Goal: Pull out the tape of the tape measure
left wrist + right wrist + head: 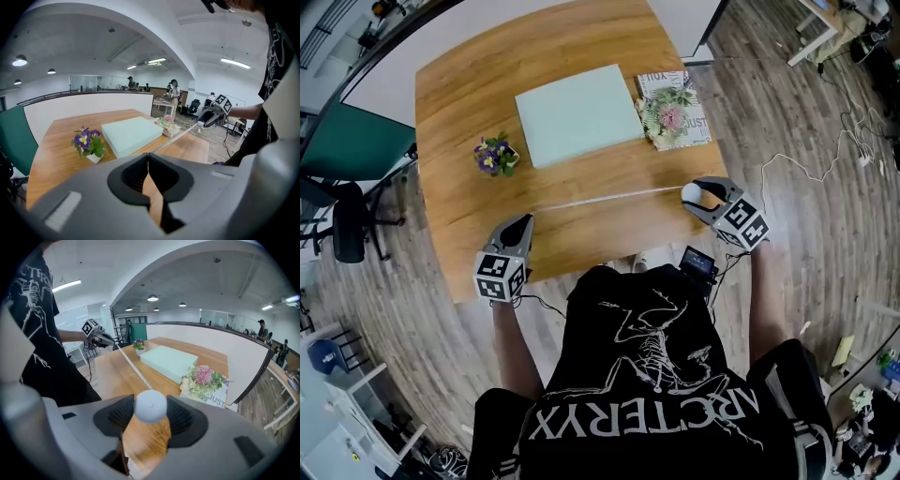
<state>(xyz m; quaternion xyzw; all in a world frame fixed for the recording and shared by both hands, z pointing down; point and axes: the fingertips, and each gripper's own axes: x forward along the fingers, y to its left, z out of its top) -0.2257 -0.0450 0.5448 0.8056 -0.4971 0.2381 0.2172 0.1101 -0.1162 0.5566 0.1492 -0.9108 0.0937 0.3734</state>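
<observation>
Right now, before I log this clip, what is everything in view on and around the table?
table: one, brown wood, centre of the head view
foam pad: one, pale green, flat on the table's far half
book: one, floral cover, right of the pad
flower sprig: one, pink and green, on the book
potted flowers: one, purple, left of the pad
tape measure case: one, white, round, in the right tongs
tape: one, pale, stretched over the table from case to left tongs
office chair: one, black, on the floor at left
bystanders: a few, far across the room
left tongs: grey, shut on the tape
right tongs: grey, shut on the case
T-shirt: black, printed
</observation>
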